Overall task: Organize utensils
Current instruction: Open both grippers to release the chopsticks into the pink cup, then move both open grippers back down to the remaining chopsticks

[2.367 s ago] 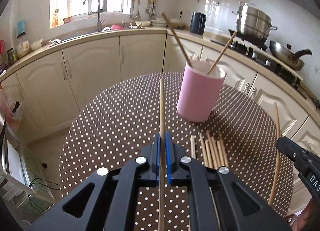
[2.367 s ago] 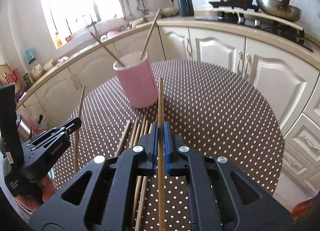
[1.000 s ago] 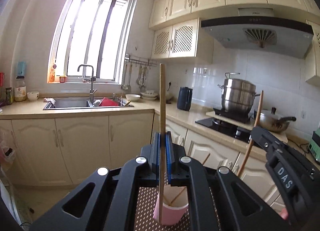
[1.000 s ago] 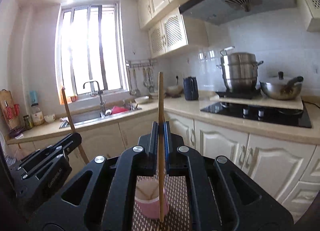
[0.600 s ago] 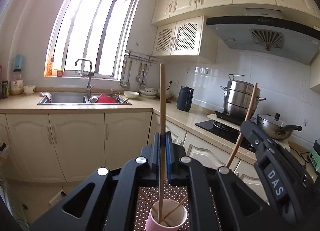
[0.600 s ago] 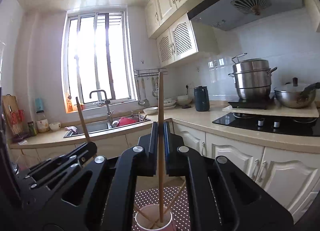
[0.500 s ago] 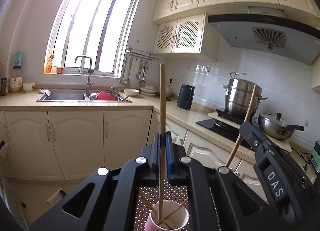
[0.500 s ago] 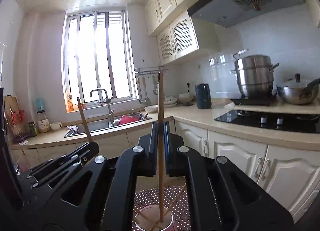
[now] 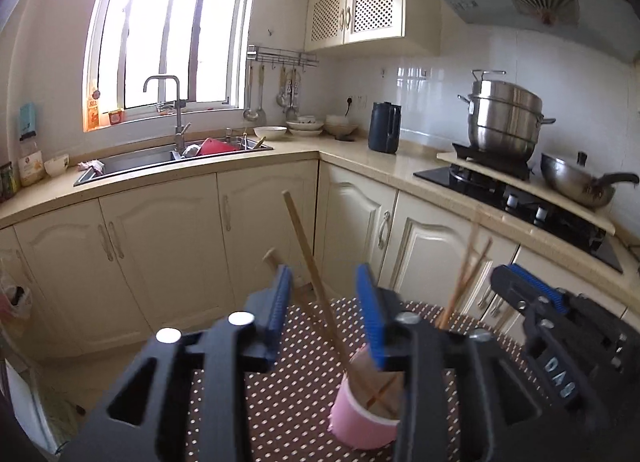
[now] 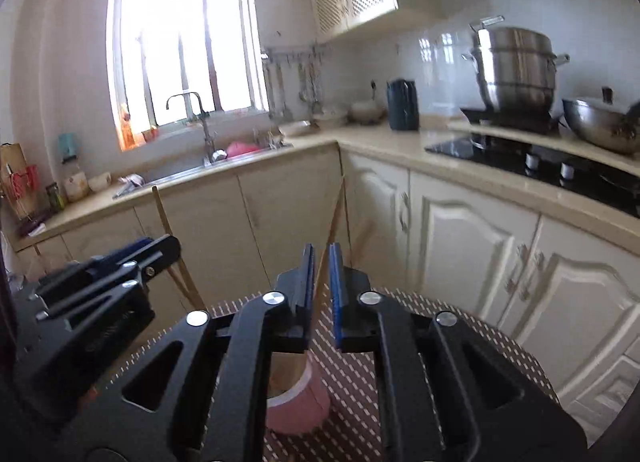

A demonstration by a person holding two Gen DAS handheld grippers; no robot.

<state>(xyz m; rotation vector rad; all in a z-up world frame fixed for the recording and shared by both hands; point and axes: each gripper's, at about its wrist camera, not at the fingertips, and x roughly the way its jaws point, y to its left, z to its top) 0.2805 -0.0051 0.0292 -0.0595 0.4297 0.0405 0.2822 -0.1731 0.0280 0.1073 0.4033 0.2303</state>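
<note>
Several chopsticks (image 9: 316, 274) stand leaning in the pink cup (image 9: 362, 418), which sits on the polka-dot desk (image 9: 280, 402) below both grippers. From the left wrist view, one long stick slants up and left out of the cup between the blue pads, touching neither; a blurred pair leans right toward the other tool. The left gripper (image 9: 326, 312) hangs released above the cup, jaws spread wide with nothing in them. The right gripper (image 10: 321, 290) sits just above the cup's rim with its jaws parted only a little, and a chopstick runs through that narrow gap (whether the pads are touching it is hard to tell through the blur), so I judge it open or nearly so.

The step in hand looks like dropping sticks into the cup. To do it well, I would open the right jaws fully, then lift both tools straight up so no pad snags a leaning stick and tips the light cup. Any chopsticks left on the desk are out of view.
</note>
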